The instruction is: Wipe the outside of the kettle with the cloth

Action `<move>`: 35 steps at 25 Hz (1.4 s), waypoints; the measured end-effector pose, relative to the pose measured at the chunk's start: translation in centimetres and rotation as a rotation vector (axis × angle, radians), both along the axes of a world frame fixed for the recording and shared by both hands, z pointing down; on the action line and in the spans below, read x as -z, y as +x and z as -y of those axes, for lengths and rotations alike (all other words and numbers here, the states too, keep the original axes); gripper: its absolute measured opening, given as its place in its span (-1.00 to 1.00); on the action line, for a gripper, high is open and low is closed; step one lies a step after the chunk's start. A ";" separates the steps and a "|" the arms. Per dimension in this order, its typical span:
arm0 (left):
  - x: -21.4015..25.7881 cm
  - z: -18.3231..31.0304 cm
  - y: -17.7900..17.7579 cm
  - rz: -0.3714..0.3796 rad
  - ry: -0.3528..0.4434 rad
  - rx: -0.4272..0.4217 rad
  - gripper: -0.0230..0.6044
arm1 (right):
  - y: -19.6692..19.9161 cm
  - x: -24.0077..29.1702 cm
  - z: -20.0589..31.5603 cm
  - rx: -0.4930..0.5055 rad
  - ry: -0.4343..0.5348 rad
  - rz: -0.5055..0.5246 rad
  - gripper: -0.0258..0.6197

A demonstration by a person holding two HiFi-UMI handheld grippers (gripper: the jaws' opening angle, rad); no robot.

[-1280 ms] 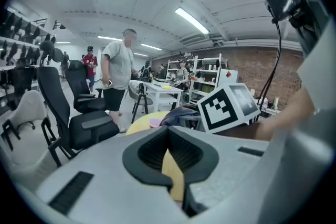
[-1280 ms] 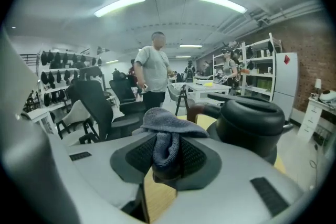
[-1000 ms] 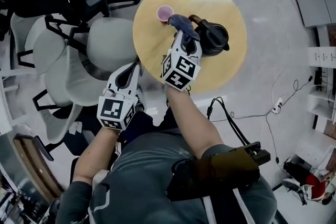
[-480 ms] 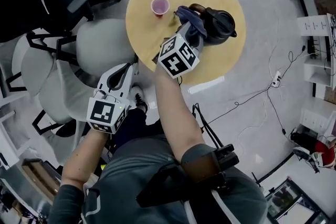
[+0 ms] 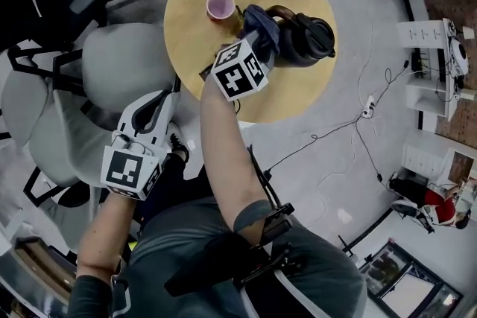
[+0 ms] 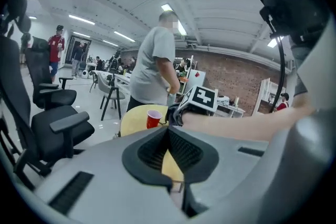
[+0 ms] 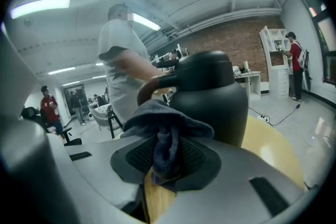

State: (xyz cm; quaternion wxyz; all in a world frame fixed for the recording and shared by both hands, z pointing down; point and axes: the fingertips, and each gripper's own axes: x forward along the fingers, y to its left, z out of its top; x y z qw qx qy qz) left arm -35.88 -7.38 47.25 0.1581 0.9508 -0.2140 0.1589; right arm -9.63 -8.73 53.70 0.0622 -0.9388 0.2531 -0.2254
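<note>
- Pinches cloth (image 7: 164,128) in right tool (image 7: 165,160), right beside kettle (image 7: 210,97).
- Holds left tool (image 6: 169,152) closed, empty, off surface (image 5: 291,97).
- Press cloth flat, sweep round body gently; avoid tipping.

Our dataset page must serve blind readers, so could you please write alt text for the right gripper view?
The right gripper holds a dark blue cloth pinched between its tongs, right in front of a black kettle that stands on a wooden table. Behind them, a person in a light shirt stands in a large office room.
</note>
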 end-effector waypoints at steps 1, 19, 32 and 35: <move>-0.1 0.2 0.1 -0.012 -0.001 0.002 -0.90 | 0.1 -0.5 0.1 -0.004 -0.006 0.002 -0.58; -1.3 4.1 0.3 -0.065 0.038 0.005 -0.90 | 0.3 -7.3 0.6 -0.012 -0.119 0.088 -0.58; 2.2 3.7 -0.2 -0.059 0.017 0.003 -0.90 | -1.5 -2.6 -0.8 0.046 -0.112 0.129 -0.58; 4.2 3.2 -0.2 -0.079 0.015 -0.016 -0.90 | -2.8 1.3 -1.3 0.114 -0.093 0.101 -0.58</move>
